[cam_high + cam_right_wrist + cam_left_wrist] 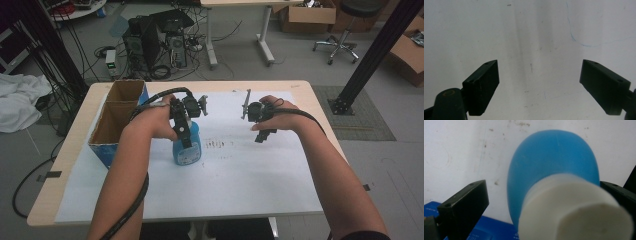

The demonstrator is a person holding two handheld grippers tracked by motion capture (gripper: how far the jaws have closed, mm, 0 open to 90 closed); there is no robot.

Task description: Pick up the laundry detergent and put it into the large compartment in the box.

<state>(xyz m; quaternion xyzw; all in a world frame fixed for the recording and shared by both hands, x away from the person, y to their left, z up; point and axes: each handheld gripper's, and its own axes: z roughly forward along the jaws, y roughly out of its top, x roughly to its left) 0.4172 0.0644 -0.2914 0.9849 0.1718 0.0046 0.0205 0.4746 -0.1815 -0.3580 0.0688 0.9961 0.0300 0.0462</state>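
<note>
Presently, my left gripper [186,131] is brought down over the blue bottle [187,147], which stands upright on the white paper sheet [250,170] covering the table [70,150], just to the right of the open cardboard box [117,122]. In the left gripper view the bottle's white cap [574,210] rises between my jaws, with the blue body [554,157] swelling behind it. The right-hand jaw sits against or very near the neck; the left-hand jaw stands visibly apart from it, with bare paper showing in the gap. I judge the jaws are not yet clamped: they bracket the neck but do not pinch it from both sides. The approach from above, at the narrow neck rather than the wide body, appears chosen because the neck fits within the jaw span while the body would not.

My right gripper [261,120] hangs over bare paper, well apart from the bottle and to its right. In the right gripper view its jaws are spread wide with nothing between them, only stained paper and a faint blue pen line [584,42] beyond. I judge it is held clear so as not to obstruct the left hand's grasp, and ready to assist.
</note>
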